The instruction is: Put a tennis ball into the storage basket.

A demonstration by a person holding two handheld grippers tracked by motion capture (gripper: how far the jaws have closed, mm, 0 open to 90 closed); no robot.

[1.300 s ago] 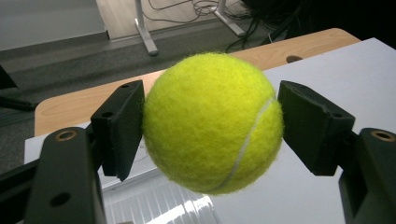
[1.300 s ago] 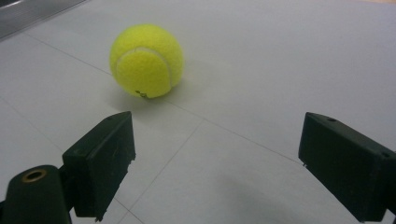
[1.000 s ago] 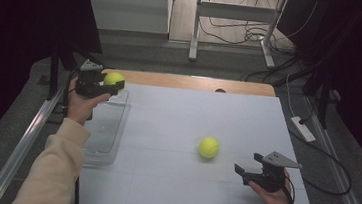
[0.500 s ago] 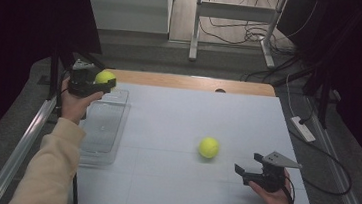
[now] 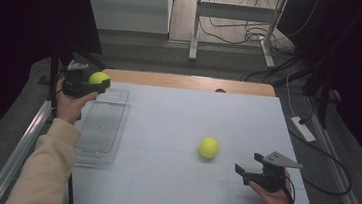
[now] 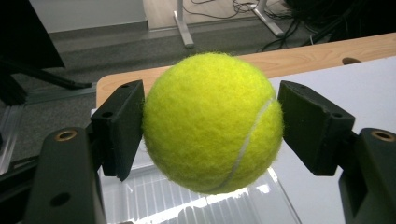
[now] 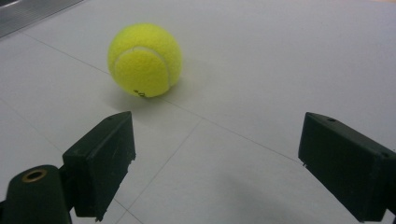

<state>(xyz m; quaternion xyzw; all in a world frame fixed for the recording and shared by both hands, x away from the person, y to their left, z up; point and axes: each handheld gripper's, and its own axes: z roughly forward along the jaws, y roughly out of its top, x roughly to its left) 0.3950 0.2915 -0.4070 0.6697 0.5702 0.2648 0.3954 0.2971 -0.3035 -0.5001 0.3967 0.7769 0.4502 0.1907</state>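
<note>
My left gripper (image 5: 95, 84) is shut on a yellow tennis ball (image 5: 99, 78) at the far left of the table, above the far end of a clear plastic tray (image 5: 101, 124). In the left gripper view the ball (image 6: 212, 122) sits squeezed between both black pads, with the tray (image 6: 196, 205) below it. A second tennis ball (image 5: 209, 147) lies on the white table top right of centre. My right gripper (image 5: 240, 171) rests near the front right, open, with nothing between its pads. In the right gripper view that ball (image 7: 144, 60) lies ahead and to the left of the gripper (image 7: 215, 163).
The white table top (image 5: 182, 117) has a wooden strip (image 5: 191, 82) along its far edge. A metal rail (image 5: 18, 151) runs along the left side. A power strip (image 5: 303, 129) and cables lie on the floor to the right.
My left gripper has carried its ball leftward and slightly down, from over the tray's far right corner to its far left. The right gripper and the loose ball have not moved.
</note>
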